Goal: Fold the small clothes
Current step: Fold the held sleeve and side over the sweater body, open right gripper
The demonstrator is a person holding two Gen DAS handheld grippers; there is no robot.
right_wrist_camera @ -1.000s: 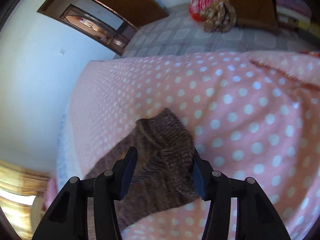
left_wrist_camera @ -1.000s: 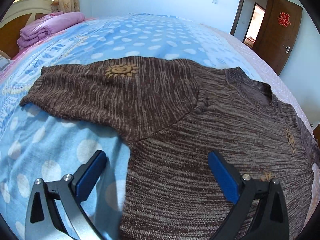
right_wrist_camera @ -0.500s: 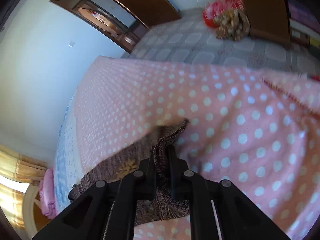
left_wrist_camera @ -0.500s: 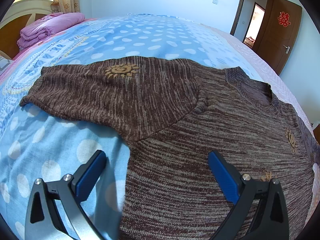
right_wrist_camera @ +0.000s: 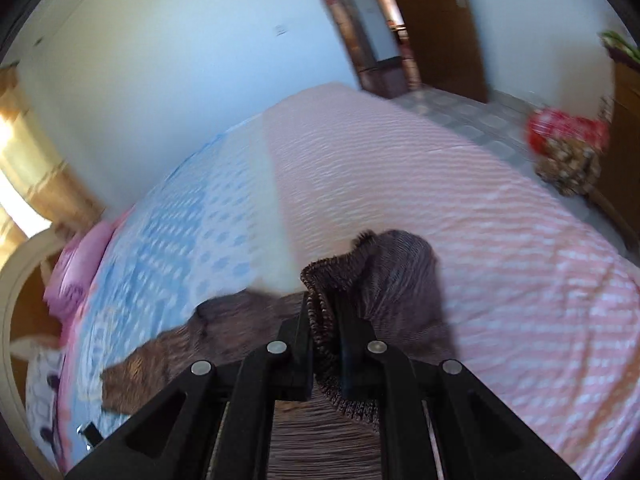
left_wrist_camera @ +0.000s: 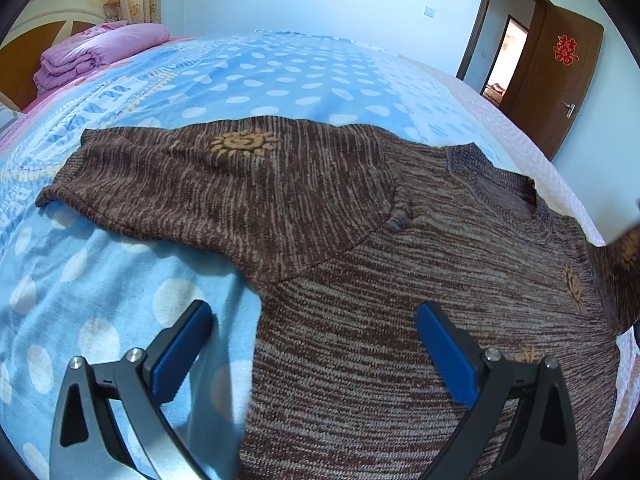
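A small brown knit sweater (left_wrist_camera: 400, 280) with orange sun motifs lies flat on the bed, one sleeve (left_wrist_camera: 200, 184) stretched out to the left. My left gripper (left_wrist_camera: 312, 344) is open with blue pads, low over the sweater's left hem side, holding nothing. My right gripper (right_wrist_camera: 325, 320) is shut on the cuff of the other sleeve (right_wrist_camera: 384, 272) and holds it lifted above the sweater's body. The lifted sleeve shows at the far right edge of the left wrist view (left_wrist_camera: 624, 256).
The bed has a blue dotted cover (left_wrist_camera: 280, 76) and a pink dotted cover (right_wrist_camera: 460, 184) beside it. Folded pink bedding (left_wrist_camera: 100, 52) sits by the headboard. A brown door (left_wrist_camera: 560, 80) and a red bundle on the floor (right_wrist_camera: 564, 136) lie beyond the bed.
My right gripper closed on the sleeve cuff, lifted it and swung it back toward the sweater's body. The left gripper has stayed still and open.
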